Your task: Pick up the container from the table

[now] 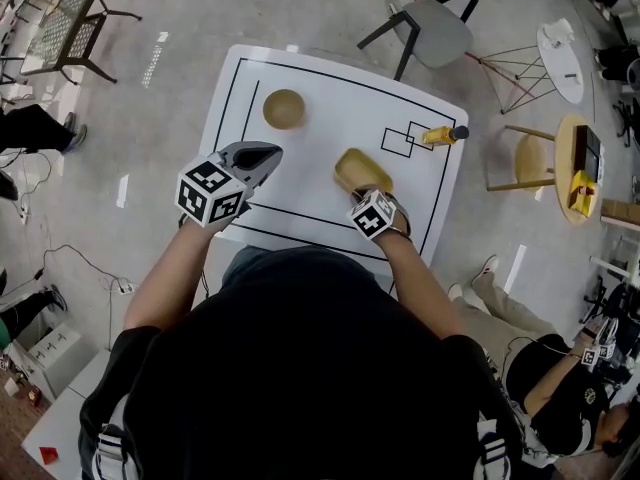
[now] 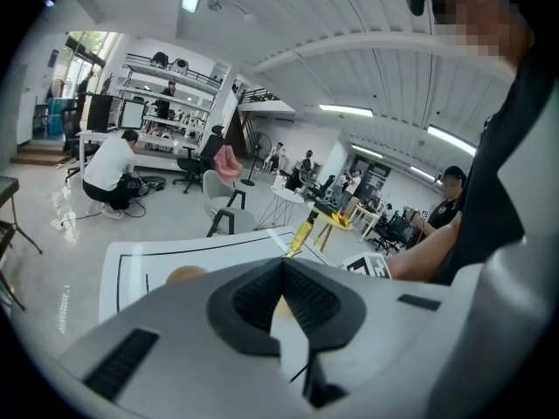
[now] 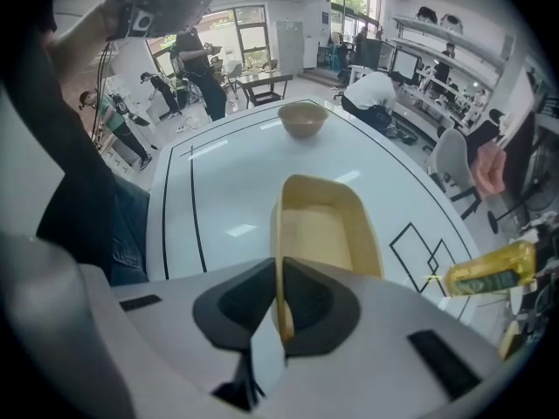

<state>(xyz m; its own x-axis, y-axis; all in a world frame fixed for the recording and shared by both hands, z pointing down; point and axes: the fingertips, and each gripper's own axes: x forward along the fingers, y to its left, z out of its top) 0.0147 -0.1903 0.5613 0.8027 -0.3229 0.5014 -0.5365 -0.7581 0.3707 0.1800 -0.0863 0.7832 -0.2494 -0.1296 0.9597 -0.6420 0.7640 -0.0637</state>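
A yellow rectangular container (image 1: 360, 171) lies on the white table (image 1: 330, 98), right of the middle. My right gripper (image 1: 376, 206) points steeply down at the container's near end. In the right gripper view the container (image 3: 327, 232) has its near rim standing between the pads, and the right gripper (image 3: 279, 267) is shut on that rim. My left gripper (image 1: 266, 154) hovers over the table's left half, shut with nothing in it. In its own view the left gripper (image 2: 284, 260) has its tips together.
A wooden bowl (image 1: 284, 108) sits at the far left of the table, and a yellow bottle (image 1: 440, 134) lies on drawn squares at the right. A grey chair (image 1: 432, 26) stands beyond the far edge. Round side tables (image 1: 575, 158) and a seated person (image 1: 560, 388) are at the right.
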